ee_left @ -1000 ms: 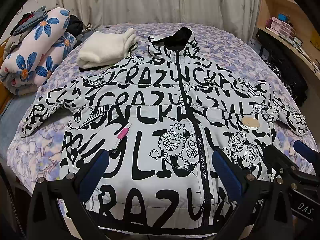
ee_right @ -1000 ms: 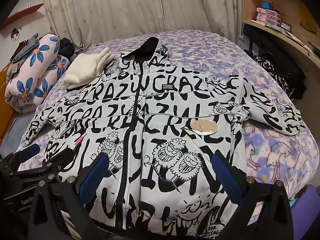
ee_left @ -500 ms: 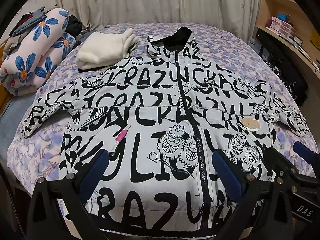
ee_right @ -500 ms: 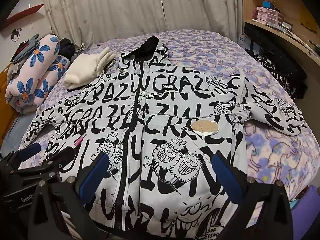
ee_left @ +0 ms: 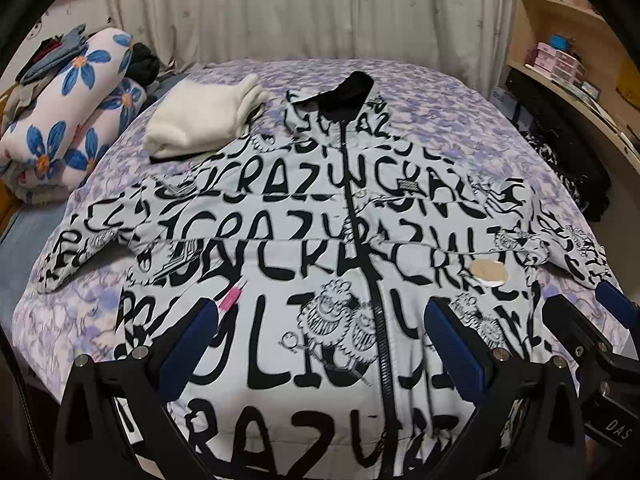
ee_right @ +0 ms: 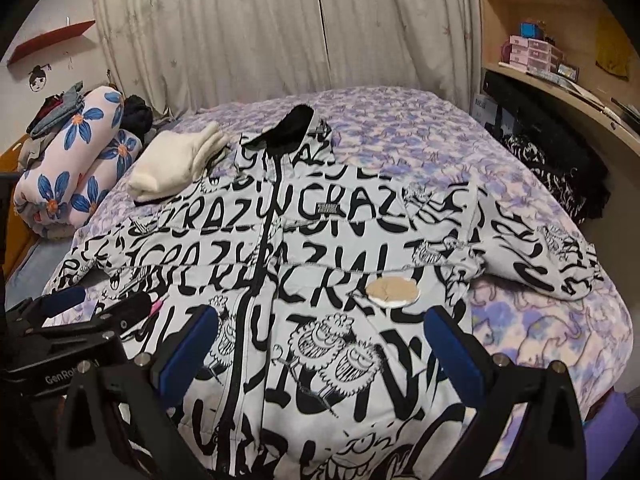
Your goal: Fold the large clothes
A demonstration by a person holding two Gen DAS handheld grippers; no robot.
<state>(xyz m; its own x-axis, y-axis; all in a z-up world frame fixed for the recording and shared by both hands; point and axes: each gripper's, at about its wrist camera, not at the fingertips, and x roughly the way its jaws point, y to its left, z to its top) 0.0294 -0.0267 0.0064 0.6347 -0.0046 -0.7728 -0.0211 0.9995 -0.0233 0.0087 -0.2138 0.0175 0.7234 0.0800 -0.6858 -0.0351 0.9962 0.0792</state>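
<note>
A large white jacket [ee_left: 304, 264] with black lettering and a black zip lies flat, front up, on the bed, collar at the far end and both sleeves spread sideways. The same jacket [ee_right: 320, 280] fills the right wrist view. My left gripper [ee_left: 320, 332] hovers open over the jacket's lower front, nothing between its blue pads. My right gripper [ee_right: 320, 340] is open too, above the lower right panel. Each gripper shows in the other's view: the right gripper [ee_left: 592, 320] at the right edge, the left gripper [ee_right: 96, 308] at the left.
A folded cream garment [ee_left: 200, 120] lies by the jacket's left shoulder. Rolled floral bedding [ee_left: 68, 112] is stacked at the far left. A purple patterned bedspread [ee_left: 440, 104] covers the bed. Wooden shelves [ee_right: 552, 64] and dark clothes [ee_right: 560, 172] stand on the right. A tan patch [ee_right: 394, 290] and pink tag [ee_left: 231, 298] sit on the jacket.
Both views have tilted up slightly, so the jacket sits lower in frame and more curtain shows. Both grippers stay open and the jacket has not moved.
</note>
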